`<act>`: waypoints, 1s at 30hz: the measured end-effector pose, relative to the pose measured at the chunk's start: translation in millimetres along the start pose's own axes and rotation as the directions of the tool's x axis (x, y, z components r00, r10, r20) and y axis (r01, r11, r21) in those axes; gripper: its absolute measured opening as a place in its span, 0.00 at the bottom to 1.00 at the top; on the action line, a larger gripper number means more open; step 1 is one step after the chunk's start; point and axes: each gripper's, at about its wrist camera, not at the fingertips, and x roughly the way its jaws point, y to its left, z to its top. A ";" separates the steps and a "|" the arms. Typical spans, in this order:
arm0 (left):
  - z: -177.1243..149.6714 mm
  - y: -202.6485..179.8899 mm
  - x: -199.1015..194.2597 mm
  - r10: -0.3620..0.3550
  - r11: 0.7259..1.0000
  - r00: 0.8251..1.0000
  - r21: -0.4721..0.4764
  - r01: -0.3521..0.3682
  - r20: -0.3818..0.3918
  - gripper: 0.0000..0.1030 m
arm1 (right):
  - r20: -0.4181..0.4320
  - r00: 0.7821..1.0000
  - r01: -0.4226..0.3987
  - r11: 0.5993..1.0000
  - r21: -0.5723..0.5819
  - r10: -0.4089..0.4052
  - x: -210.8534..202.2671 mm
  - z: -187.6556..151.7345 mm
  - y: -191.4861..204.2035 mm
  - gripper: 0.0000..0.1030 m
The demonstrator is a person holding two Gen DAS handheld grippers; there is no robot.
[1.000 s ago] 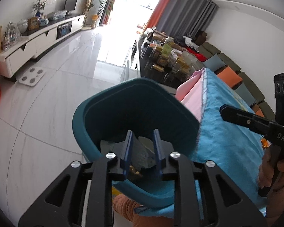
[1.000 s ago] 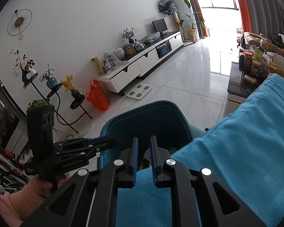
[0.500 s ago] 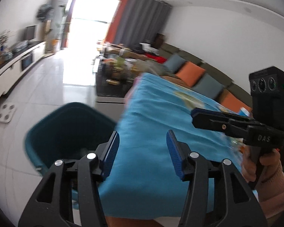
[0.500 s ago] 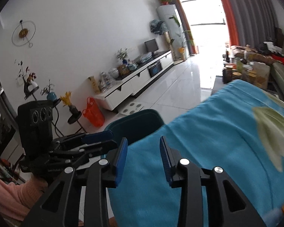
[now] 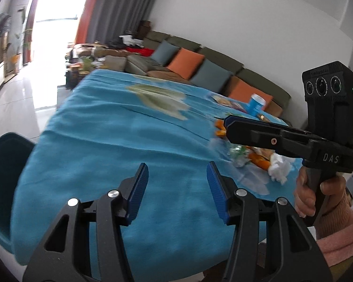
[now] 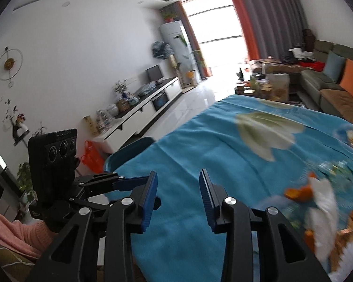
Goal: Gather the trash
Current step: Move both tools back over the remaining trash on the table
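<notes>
Trash pile (image 5: 258, 159): crumpled white tissue (image 5: 278, 166), orange peel or wrapper scraps (image 5: 258, 161) and clear plastic, heaped on the blue-covered table (image 5: 110, 141) toward its right side, blurred in both views. In the right wrist view the same heap (image 6: 317, 202) low at right. Blue can (image 5: 256, 104) upright farther back, near the table's far edge. Teal bin (image 5: 2, 164) now only at the left margin beside the table edge; a second ago directly under both tools, with scraps visible inside. Left gripper (image 5: 177, 185): jaws then nearly pressed together over the bin, now spread wide with only cloth between them. Right gripper (image 6: 178, 196): likewise parted since then, less widely, nothing pinched; seen from the left view (image 5: 226, 123) poised just above the heap. Likely meaning: one load dropped, both hands swung back over the table toward the remaining litter. Collecting not finished; next grab probably the tissue or orange scraps nearest the right tool.
</notes>
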 end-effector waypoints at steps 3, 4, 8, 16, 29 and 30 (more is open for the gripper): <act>-1.2 -12.3 10.1 -0.030 0.999 0.999 0.018 0.031 -0.016 0.49 | 0.019 0.999 0.032 0.999 0.028 -0.032 -13.5 -6.9 -12.4 0.34; -1.6 -15.3 13.7 -0.041 0.999 0.999 0.023 0.041 -0.025 0.49 | 0.026 0.999 0.045 0.998 0.040 -0.046 -19.2 -9.4 -17.8 0.34; -0.9 -30.9 32.3 -0.071 0.996 0.996 0.040 0.074 -0.057 0.49 | 0.053 0.994 0.092 0.993 0.072 -0.096 -39.4 -15.7 -34.0 0.34; -2.9 -47.2 48.2 -0.111 0.991 0.988 0.057 0.118 -0.108 0.49 | 0.087 0.981 0.162 0.979 0.122 -0.174 -68.9 -24.9 -56.2 0.34; -2.3 -62.5 69.5 -0.129 0.989 0.980 0.059 0.139 -0.152 0.53 | 0.109 0.958 0.240 0.952 0.191 -0.264 -100.5 -42.2 -85.3 0.34; -2.4 -63.3 70.8 -0.129 0.988 0.980 0.059 0.139 -0.155 0.53 | 0.111 0.957 0.244 0.950 0.196 -0.269 -102.3 -43.9 -87.4 0.34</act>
